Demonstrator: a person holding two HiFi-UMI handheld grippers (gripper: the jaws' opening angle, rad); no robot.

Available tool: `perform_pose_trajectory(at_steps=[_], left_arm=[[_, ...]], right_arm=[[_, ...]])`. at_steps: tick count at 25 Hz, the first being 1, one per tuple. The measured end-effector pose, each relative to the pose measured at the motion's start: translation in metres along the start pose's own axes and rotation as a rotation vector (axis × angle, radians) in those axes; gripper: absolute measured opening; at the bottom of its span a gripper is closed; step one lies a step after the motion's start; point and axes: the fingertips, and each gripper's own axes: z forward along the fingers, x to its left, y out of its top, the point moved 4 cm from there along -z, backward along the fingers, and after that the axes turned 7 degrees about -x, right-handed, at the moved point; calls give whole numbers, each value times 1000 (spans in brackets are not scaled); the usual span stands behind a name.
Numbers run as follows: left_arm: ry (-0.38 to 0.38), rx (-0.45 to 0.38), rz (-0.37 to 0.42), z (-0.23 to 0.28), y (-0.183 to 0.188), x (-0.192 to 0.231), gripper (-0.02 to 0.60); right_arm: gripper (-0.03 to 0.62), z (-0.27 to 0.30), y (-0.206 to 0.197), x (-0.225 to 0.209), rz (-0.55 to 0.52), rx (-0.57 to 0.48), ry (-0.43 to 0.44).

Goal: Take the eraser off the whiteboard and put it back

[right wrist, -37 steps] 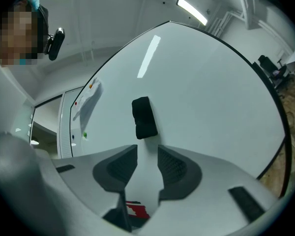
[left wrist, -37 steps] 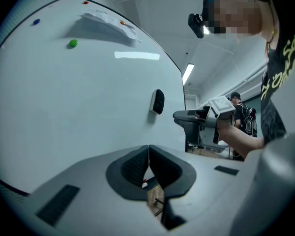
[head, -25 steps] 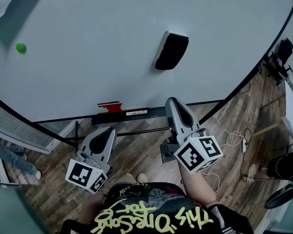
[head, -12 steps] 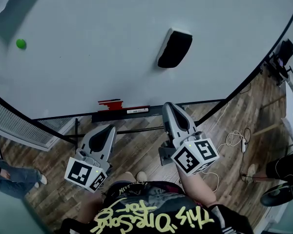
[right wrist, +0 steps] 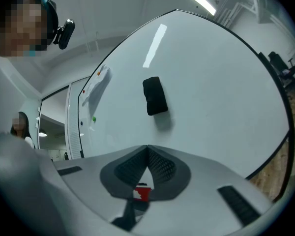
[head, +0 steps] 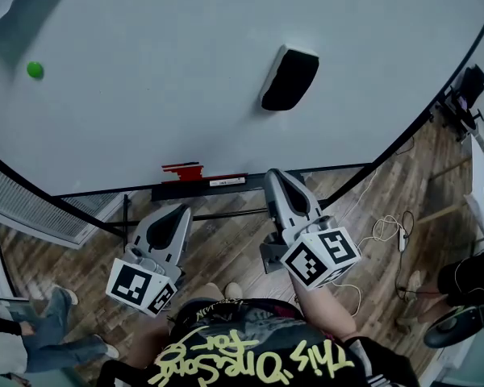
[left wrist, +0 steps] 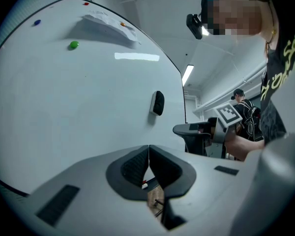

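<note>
The black eraser (head: 289, 79) is sticking to the whiteboard (head: 145, 111), up on the right side of it. Nothing is touching it.

The person is holding the right gripper (head: 278, 176) out just below the bottom edge of the board. It is pointing toward the board, and the eraser is sitting higher up, well apart from it. Its two fingers (right wrist: 160, 166) are pressing together at the tips. They are not holding anything. Only a small gap is showing lower down between the dark pads, and a bit of red is peeking through it.

The left gripper (head: 180, 211) is hanging lower and more to the left, over the wooden floor (head: 226, 248). Its fingers (left wrist: 132, 165) are closing tight against each other too, with nothing between them.

A small green dot (head: 35, 70) is sitting far to the left on the board. A red thing (head: 181, 172) is lying on the ledge under the board, between the two grippers.
</note>
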Motion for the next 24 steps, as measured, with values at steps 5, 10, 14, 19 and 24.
perform_pose_trajectory(at_steps=[5,10,14,19,24], left_arm=[[8,0,-6,-1,-4,2,11],[15,1,-7,-4,-3,4,11],[18,0,-6,-5,-2,4,11],[20,-1,-4,-4,-3,5,11],[17,0,-6,-3,-2,5,11]], right_arm=[[9,2,-4,2,2,3,11],[9,3,-4,5,7,3,17],[9,3,-4,6,5,3,19],[9,4,-4,5,2,2,19],[9,6,-3,6,0,0,19]])
